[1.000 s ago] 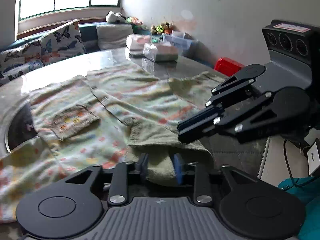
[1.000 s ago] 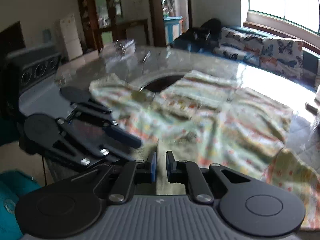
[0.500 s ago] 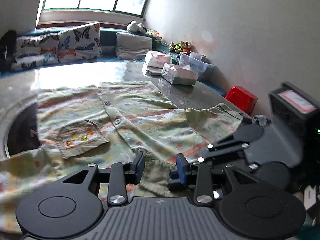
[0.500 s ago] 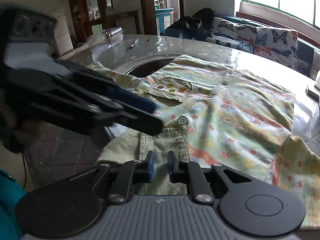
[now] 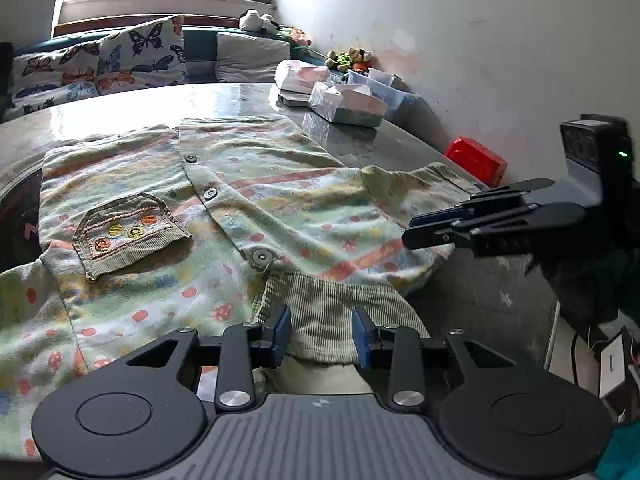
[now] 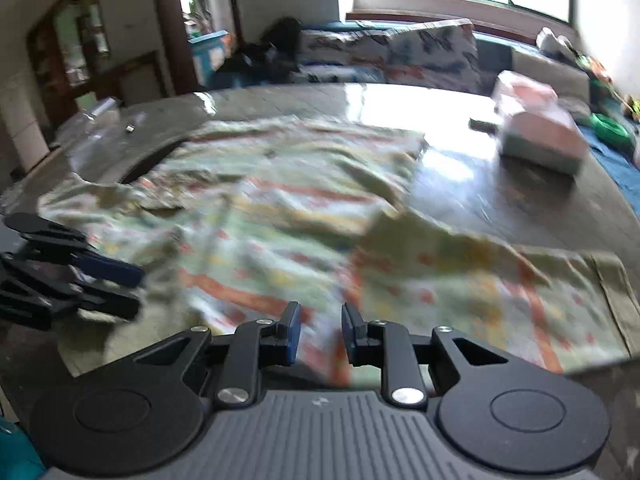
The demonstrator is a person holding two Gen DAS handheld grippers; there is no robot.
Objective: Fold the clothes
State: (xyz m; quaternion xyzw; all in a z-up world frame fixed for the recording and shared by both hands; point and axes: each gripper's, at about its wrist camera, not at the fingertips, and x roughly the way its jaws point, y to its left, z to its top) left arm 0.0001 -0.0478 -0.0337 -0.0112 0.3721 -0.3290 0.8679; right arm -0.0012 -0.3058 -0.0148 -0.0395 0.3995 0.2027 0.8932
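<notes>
Now both grippers gape over the pale green, orange-dotted button-up shirt [image 5: 256,200] on the glossy grey table [image 5: 400,148]; left gripper [image 5: 320,330] wide astride the ribbed collar, right gripper [image 6: 317,332] narrower, best each pinching one layer.

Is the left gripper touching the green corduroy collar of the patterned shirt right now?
Cannot tell. In the left wrist view the left gripper is open with the green corduroy collar lying between its blue-padded fingers, but no plain contact or gap shows at either one.
</notes>
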